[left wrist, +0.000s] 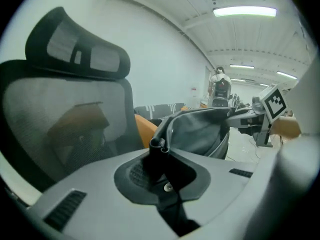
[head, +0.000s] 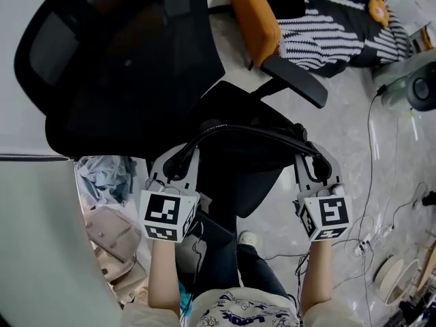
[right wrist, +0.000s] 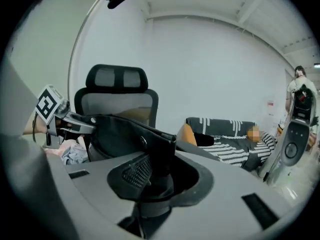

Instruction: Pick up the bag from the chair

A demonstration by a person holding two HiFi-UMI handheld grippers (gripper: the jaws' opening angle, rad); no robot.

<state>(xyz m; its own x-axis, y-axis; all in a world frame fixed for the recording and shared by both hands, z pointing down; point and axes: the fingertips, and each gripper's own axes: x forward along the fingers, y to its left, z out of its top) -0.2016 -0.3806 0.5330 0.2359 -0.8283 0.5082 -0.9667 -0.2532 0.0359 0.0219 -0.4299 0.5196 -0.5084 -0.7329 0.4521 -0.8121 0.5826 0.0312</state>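
Observation:
A black bag [head: 240, 177] with its mouth open hangs between my two grippers, in front of the black mesh office chair [head: 122, 67]. My left gripper [head: 178, 163] is shut on the left end of the bag's rim, and my right gripper [head: 310, 157] is shut on the right end. In the left gripper view the rim [left wrist: 161, 145] is pinched between the pads and the bag [left wrist: 200, 131] stretches toward the other gripper [left wrist: 252, 118]. The right gripper view shows the bag [right wrist: 117, 134] clamped at its rim [right wrist: 161, 154]. I cannot tell if its bottom touches the seat.
The chair's armrest [head: 294, 80] juts out at the right. Behind it stand an orange seat [head: 253, 16] and a striped sofa [head: 327, 36]. A pile of clothes [head: 109, 189] lies at the left. Cables [head: 378, 203] trail across the floor at the right.

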